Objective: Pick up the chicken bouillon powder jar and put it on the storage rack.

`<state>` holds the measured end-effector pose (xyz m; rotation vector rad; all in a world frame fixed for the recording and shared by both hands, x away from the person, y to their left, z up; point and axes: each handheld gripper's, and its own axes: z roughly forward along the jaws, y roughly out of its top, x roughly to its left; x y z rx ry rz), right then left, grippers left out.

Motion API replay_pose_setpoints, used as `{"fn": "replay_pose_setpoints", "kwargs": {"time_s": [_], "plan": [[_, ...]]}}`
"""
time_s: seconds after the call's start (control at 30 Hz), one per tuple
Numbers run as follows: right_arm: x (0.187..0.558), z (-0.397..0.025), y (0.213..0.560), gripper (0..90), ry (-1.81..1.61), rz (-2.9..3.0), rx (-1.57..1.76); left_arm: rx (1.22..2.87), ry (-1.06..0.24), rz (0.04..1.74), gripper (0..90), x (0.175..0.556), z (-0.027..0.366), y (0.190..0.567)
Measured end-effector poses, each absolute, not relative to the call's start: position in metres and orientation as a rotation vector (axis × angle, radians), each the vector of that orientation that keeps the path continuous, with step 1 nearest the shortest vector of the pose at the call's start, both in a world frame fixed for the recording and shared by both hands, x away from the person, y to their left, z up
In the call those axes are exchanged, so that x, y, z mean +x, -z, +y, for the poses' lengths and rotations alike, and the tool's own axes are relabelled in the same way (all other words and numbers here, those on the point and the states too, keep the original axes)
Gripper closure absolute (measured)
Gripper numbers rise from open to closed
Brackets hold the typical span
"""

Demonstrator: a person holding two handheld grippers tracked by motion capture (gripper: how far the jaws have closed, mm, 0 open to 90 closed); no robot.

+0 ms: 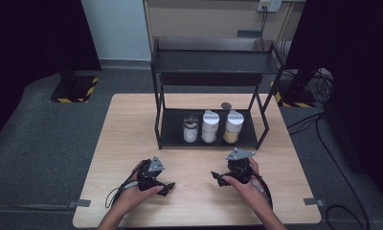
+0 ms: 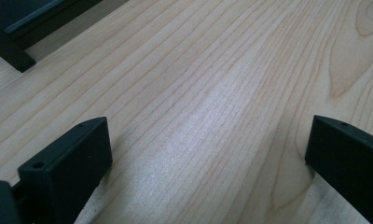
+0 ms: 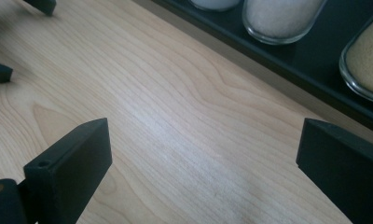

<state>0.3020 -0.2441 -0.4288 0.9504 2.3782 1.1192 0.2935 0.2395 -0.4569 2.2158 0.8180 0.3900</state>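
left gripper [image 1: 166, 186]: jaws wide apart, empty, on pale grained desk [image 1: 132, 124] near front edge | right gripper [image 1: 218, 178]: likewise | three jars [image 1: 209, 126]: glass, apparently powder-filled, on black rack's [image 1: 157, 96] low shelf, rear centre

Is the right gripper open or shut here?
Open. In the right gripper view its fingers stand far apart with bare table between them, holding nothing.

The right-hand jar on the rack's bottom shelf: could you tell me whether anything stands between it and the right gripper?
Nothing visible: bare table lies between the right gripper and the jar, though the rack's post stands just beside it.
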Motion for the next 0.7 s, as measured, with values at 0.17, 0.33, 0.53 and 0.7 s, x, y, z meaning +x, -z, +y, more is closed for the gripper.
{"fn": "replay_pose_setpoints", "kwargs": {"time_s": [0.17,0.33,0.53,0.7], "plan": [[0.303,-0.248,0.435,4.0,-1.119,2.390,0.958,2.216,-0.390,0.818,0.0,0.294,0.239,0.457],[0.304,-0.251,0.441,4.1,-1.118,2.386,0.991,2.216,-0.390,0.818,0.0,0.294,0.239,0.457],[0.307,-0.249,0.449,4.4,-1.075,2.400,1.011,2.216,-0.390,0.818,0.0,0.294,0.239,0.457],[0.307,-0.247,0.458,2.9,-1.048,2.389,1.016,2.216,-0.390,0.818,0.0,0.294,0.239,0.457]]}}
